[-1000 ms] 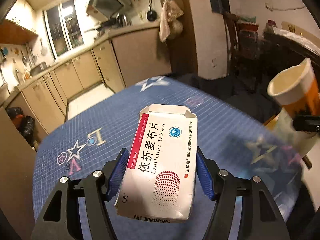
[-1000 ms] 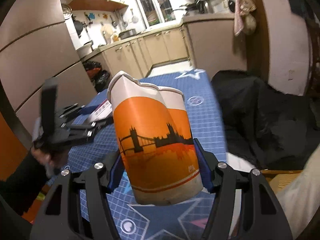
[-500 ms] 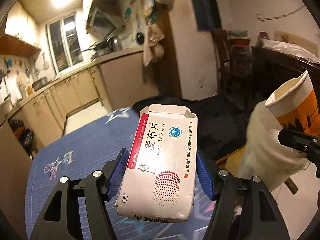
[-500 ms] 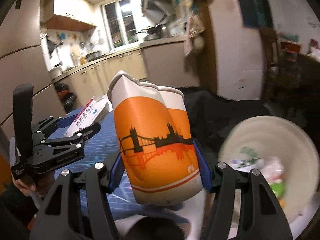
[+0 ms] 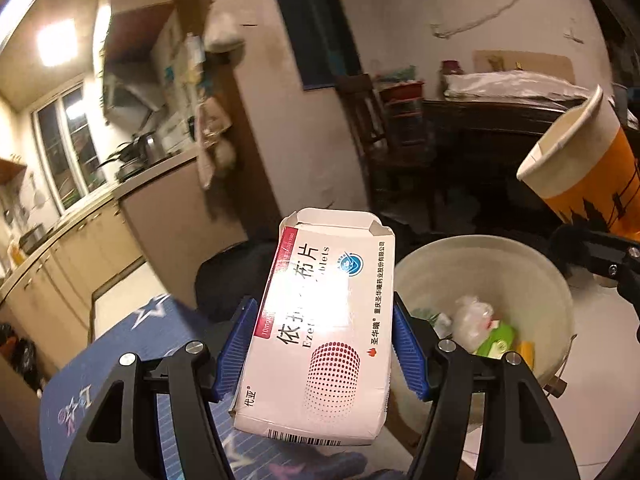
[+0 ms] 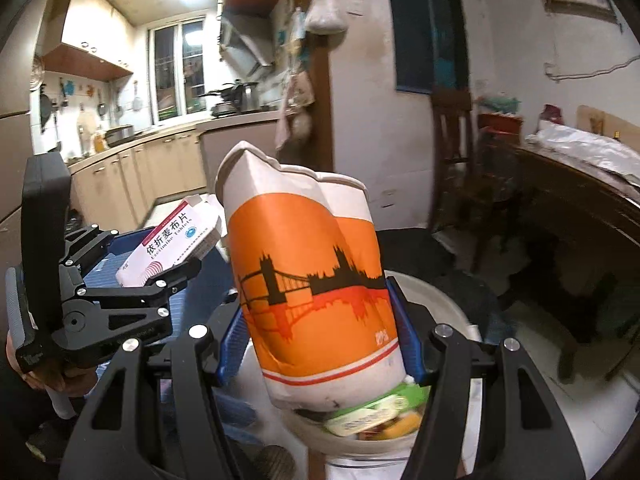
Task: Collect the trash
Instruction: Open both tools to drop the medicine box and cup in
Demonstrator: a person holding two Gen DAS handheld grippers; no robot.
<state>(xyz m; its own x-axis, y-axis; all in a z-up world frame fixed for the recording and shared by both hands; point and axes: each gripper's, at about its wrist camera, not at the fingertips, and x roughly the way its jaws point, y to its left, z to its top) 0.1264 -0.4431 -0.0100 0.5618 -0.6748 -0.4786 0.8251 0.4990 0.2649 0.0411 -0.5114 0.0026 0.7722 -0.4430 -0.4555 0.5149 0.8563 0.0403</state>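
Your left gripper (image 5: 320,348) is clamping the tablet box (image 5: 320,320) and your right gripper (image 6: 316,328) is clamping the paper cup (image 6: 308,280). You are nearing the waste bin (image 5: 552,280), so be centring each item over its mouth before letting go.

Dim warm ceiling light (image 5: 56,42), glare, motion blur, fisheye-warped edges.

Kitchen cabinets (image 6: 132,176) run along the far left wall beneath a window (image 6: 182,72). Pans (image 6: 236,94) stand on the stove to its right. A wooden chair (image 5: 372,132) stands against the far wall, beside a dark sideboard (image 6: 580,200) at right.
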